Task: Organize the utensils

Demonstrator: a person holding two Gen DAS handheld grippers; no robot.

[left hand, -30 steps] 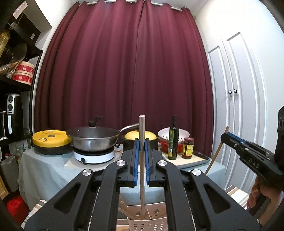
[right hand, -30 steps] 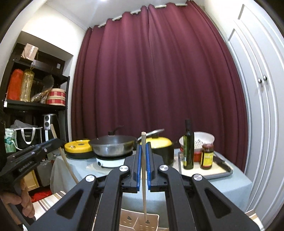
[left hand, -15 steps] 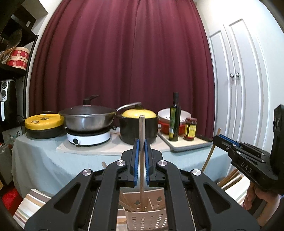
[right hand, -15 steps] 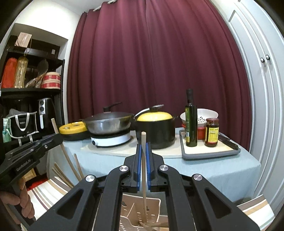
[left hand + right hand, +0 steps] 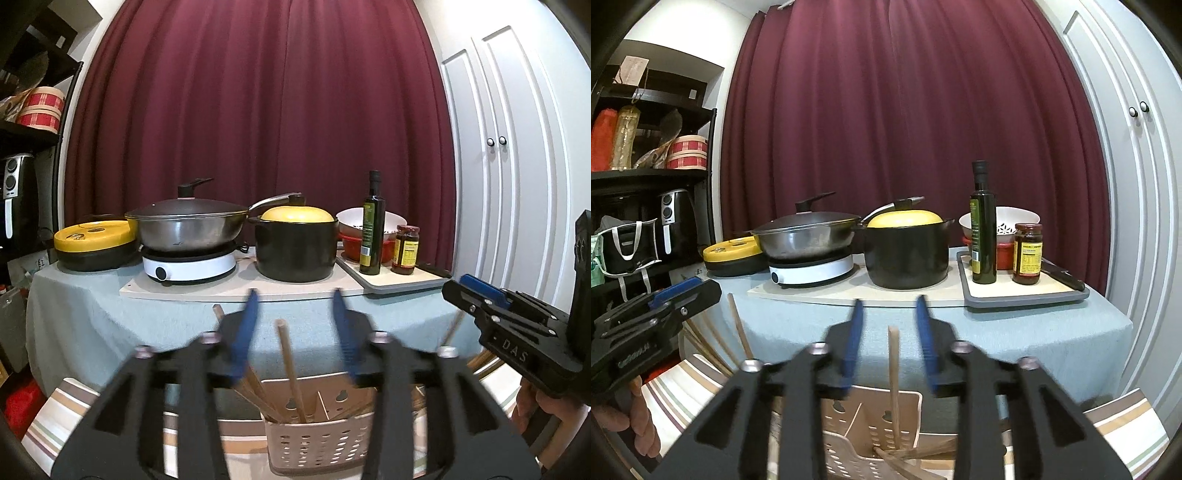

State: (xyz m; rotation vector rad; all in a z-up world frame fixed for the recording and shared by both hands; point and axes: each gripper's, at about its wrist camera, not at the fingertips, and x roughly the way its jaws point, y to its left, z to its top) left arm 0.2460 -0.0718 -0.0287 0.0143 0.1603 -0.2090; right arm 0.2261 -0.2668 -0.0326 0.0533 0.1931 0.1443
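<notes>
My left gripper (image 5: 294, 295) stands open above a beige perforated utensil holder (image 5: 317, 439). A wooden chopstick (image 5: 290, 369) stands loose between the spread blue pads, its lower end in the holder, beside several other chopsticks (image 5: 251, 387). My right gripper (image 5: 888, 301) is open too, and another wooden chopstick (image 5: 894, 376) stands free between its pads in the same holder (image 5: 871, 435). Each gripper shows in the other's view: the right gripper (image 5: 498, 317) at the right edge, the left gripper (image 5: 665, 306) at the left edge, a hand under each.
Behind the holder is a cloth-covered table (image 5: 74, 325) with a wok on a white cooker (image 5: 188, 266), a black pot with a yellow lid (image 5: 295, 247), an oil bottle (image 5: 373, 225) and a jar (image 5: 406, 251) on a tray. A dark shelf stands left, white cupboard doors right.
Both grippers have gone from shut on a chopstick to open. The two chopsticks now stand loose in the holder. Both grippers have also come lower and tilted down.
</notes>
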